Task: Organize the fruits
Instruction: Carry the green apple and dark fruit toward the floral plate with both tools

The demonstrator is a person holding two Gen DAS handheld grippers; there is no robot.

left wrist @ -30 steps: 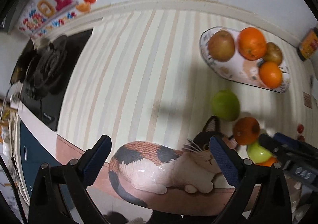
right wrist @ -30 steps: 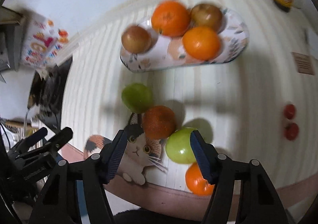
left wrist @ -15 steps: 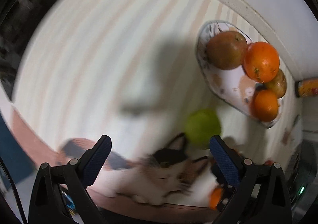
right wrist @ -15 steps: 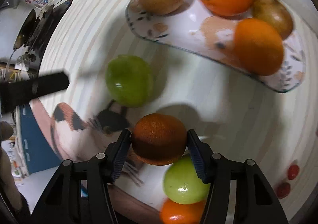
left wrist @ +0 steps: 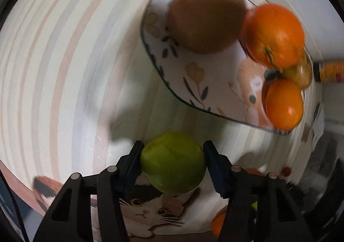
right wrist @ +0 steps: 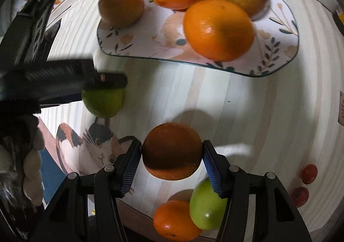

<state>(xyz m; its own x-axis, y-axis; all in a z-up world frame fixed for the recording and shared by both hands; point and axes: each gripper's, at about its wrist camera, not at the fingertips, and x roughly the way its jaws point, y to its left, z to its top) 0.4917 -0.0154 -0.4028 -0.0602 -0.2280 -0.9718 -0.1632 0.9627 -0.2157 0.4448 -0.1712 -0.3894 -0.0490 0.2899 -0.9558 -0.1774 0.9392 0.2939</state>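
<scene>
My left gripper (left wrist: 173,147) points down at a green apple (left wrist: 172,169), which sits between its closing jaws with both pads against its sides. The right wrist view shows that left gripper (right wrist: 103,79) from the side, over the same green apple (right wrist: 103,102). My right gripper (right wrist: 171,146) is shut on a dark orange (right wrist: 172,151) just above the striped cloth. Beyond both stands a flowered plate (right wrist: 146,44) holding two oranges, one (right wrist: 217,29) nearest, and two brownish apples, one (right wrist: 120,5) at its left end.
A loose green apple (right wrist: 206,205) and an orange (right wrist: 174,220) lie near the front edge under my right fingers. Two small red tomatoes (right wrist: 308,174) sit at the right. A cat-print mat (right wrist: 94,147) covers the near left. A yellow can (left wrist: 331,71) stands behind the plate.
The left gripper came down from wide open over the cat mat onto the green apple and narrowed around it. The right gripper closed on the dark orange and moved nearer the plate.
</scene>
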